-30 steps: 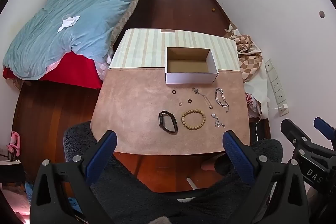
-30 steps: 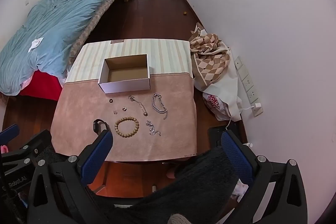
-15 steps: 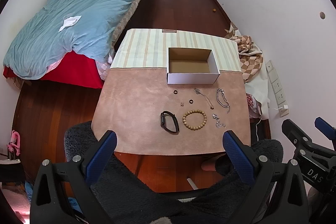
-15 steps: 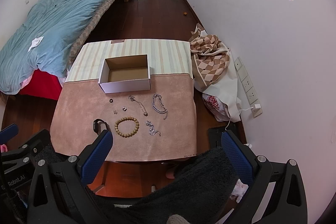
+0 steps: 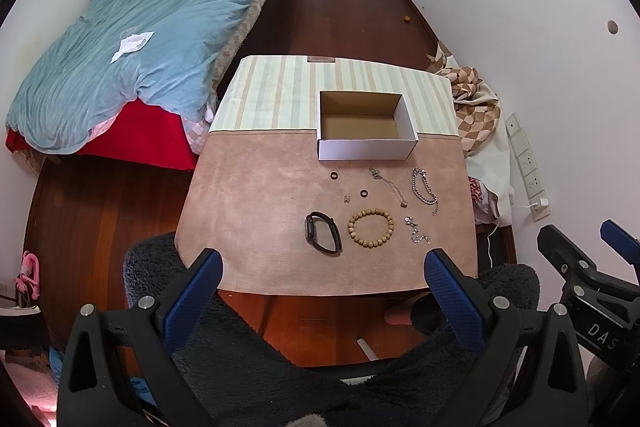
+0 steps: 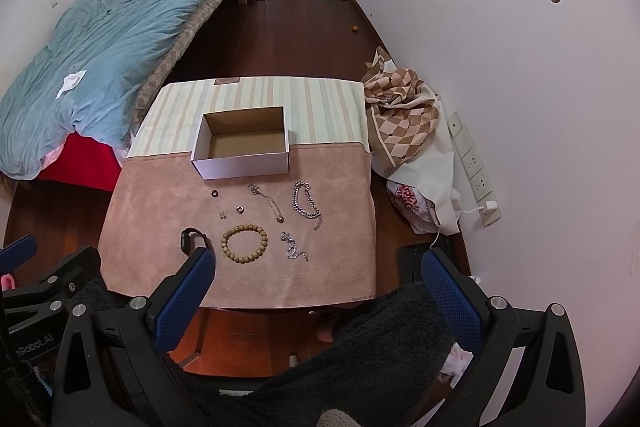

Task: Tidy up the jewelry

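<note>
An open white cardboard box [image 5: 366, 149] [image 6: 244, 165] stands empty on the table's far half. In front of it on the pink mat lie a wooden bead bracelet [image 5: 371, 228] [image 6: 244, 243], a black band [image 5: 323, 237] [image 6: 191, 239], a thick silver chain [image 5: 423, 185] [image 6: 306, 205], a thin necklace [image 5: 390, 183] [image 6: 266, 201], a small silver chain [image 5: 417, 234] [image 6: 293, 248], two rings [image 5: 334, 175] [image 5: 363, 193] and small earrings [image 5: 347, 199]. My left gripper [image 5: 324, 291] and right gripper [image 6: 318, 291] are both open and empty, held above the table's near edge.
The table [image 5: 256, 211] has a striped cloth at the back. A bed with a blue quilt [image 5: 132, 47] is at left. Bags and a checked cloth [image 6: 404, 123] lie by the right wall. Dark fuzzy sleeves [image 5: 256, 379] are below the grippers.
Both views have shifted very slightly; the left gripper drifted a little to the left. The jewelry and box have not moved.
</note>
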Demonstrator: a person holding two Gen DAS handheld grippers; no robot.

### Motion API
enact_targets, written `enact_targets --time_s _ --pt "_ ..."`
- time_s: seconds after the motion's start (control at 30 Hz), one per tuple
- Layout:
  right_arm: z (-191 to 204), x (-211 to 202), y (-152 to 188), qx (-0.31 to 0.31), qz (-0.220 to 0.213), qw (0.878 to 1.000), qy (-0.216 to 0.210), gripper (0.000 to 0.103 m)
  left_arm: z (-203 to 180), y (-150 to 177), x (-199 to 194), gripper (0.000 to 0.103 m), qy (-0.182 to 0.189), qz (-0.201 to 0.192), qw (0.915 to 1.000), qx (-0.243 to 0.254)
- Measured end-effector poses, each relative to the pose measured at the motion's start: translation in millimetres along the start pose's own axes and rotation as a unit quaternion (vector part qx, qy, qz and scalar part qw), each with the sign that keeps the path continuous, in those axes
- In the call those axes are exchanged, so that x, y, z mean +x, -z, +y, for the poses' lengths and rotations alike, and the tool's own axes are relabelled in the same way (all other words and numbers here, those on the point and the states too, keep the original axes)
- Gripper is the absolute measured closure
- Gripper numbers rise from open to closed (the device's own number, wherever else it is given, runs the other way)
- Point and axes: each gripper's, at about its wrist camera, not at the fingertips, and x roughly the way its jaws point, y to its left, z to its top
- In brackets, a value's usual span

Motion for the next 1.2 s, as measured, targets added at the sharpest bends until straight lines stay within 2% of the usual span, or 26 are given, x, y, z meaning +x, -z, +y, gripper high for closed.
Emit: enact_targets --time_s 1.2 --pt "-1.2 -6.8 1.1 0.0 -0.007 1.0 -0.003 0.0 -5.5 -2.3 -5.4 0.0 -0.002 -0.001 1.0 0.003"
